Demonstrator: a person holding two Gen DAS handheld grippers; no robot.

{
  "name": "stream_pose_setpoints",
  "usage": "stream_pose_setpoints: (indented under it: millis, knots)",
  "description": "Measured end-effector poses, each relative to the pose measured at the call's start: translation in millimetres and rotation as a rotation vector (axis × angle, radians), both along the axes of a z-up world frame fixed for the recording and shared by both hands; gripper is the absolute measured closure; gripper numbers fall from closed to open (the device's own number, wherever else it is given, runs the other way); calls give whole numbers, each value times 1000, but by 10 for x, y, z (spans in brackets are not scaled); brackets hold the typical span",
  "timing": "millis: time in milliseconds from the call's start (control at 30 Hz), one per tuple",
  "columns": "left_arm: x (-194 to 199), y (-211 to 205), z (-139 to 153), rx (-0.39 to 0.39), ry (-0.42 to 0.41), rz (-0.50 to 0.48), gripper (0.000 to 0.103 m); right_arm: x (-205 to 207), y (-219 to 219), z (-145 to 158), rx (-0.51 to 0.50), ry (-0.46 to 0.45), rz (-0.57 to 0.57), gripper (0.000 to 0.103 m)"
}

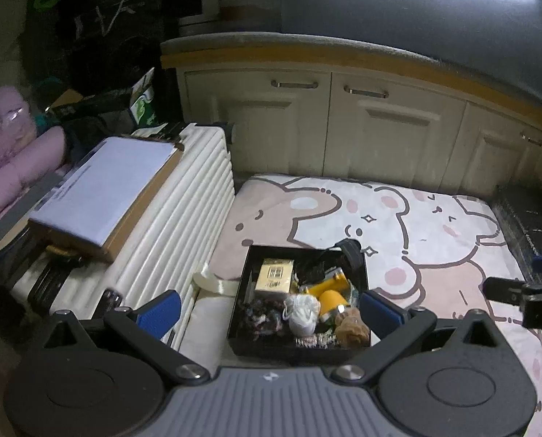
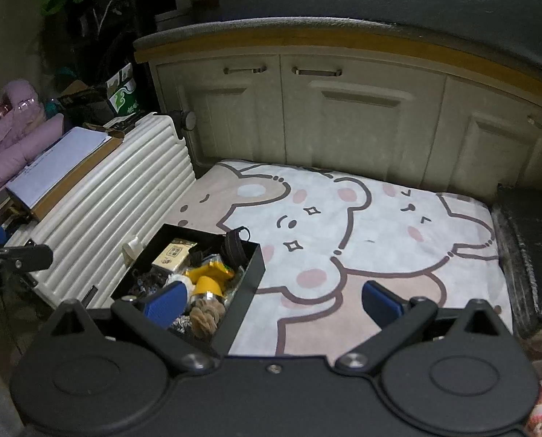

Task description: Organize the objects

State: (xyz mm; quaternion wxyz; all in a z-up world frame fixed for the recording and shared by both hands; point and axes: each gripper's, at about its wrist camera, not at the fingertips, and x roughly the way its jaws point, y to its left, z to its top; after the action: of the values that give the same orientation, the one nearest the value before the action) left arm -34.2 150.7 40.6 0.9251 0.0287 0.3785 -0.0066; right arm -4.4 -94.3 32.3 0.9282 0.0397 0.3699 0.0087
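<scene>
Left claw [image 1: 271,306] wide open, holding nothing, over black box [image 1: 241,313] | right claw [image 2: 271,300] wide open, holding nothing | box full of small things, on bunny mat [image 2: 362,225] beside white suitcase [image 2: 125,196]

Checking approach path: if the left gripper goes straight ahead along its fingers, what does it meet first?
Probably the black box of small items on the cartoon mat. The left gripper is open, and the box sits between its fingers in the left wrist view. Height above it is unclear.
</scene>
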Motion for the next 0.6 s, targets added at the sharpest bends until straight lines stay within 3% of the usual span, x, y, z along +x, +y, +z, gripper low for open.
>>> stream_pose_setpoints:
  millis: [267,600]
  knots:
    - [-274,46,-72,-29,38,13,0,-293,-42,85,-6,-18,4,0]
    - [-466,-99,-168,25,40,-17,0,-511,95,69,-59,-40,33,0]
